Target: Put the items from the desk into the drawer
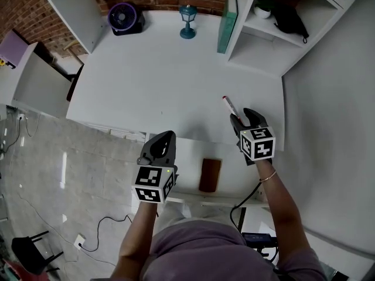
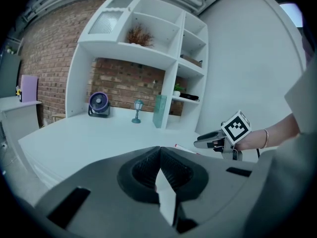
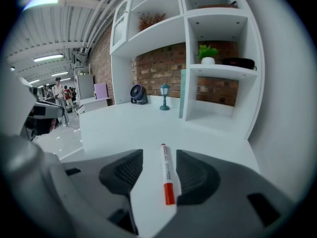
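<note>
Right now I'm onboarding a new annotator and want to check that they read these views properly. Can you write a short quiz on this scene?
1. True or false: the left claw is shut with nothing in it.
2. What lies on the white desk between the jaws of the open right claw?
A) a metal spoon
B) a white marker with a red cap
C) a pair of scissors
3. Fill in: in the head view, the round purple desk fan stands to the ___ of the small teal lantern.

Key: 1 true; 2 B; 3 left.
</note>
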